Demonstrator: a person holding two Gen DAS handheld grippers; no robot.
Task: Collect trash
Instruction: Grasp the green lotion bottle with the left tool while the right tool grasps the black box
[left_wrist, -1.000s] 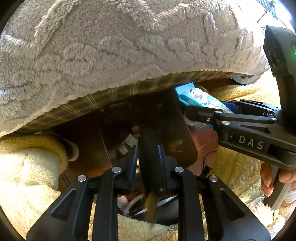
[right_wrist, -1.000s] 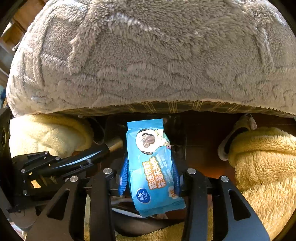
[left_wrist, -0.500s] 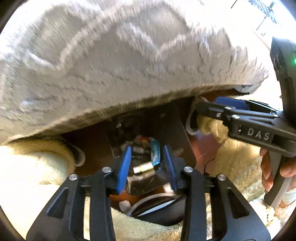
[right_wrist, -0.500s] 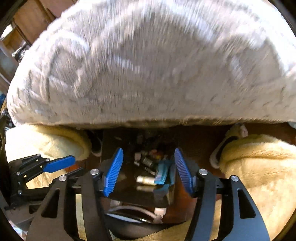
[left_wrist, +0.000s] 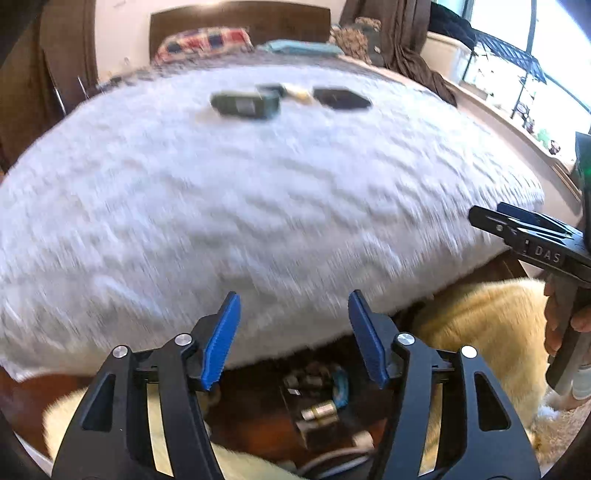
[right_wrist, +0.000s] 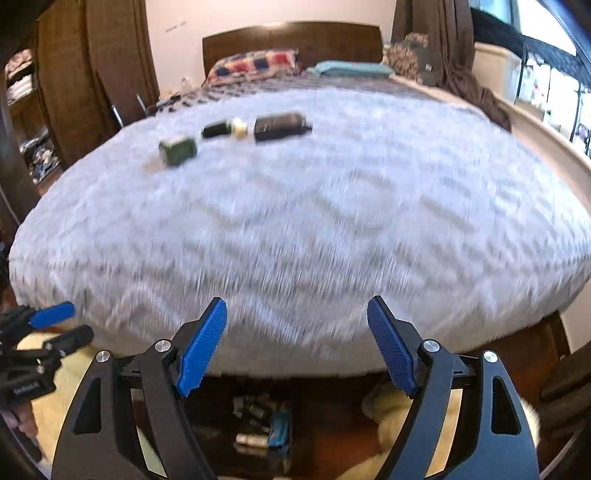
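Both views are motion-blurred. My left gripper is open and empty above the foot of the bed. My right gripper is open and empty too; it also shows at the right of the left wrist view. Below them a dark bin on the floor holds several pieces of trash, among them the blue wrapper. On the grey fluffy blanket lie a dark green box, a small black item, a pale round item and a black flat item.
Cream fluffy rugs lie on the wooden floor either side of the bin. Pillows and a dark headboard are at the far end. A brown wardrobe stands left, a window sill right.
The right gripper let go of the blue wrapper, which now lies in the bin. The left gripper opened and released the dark bin flap. Both grippers rose and now look over the bed.
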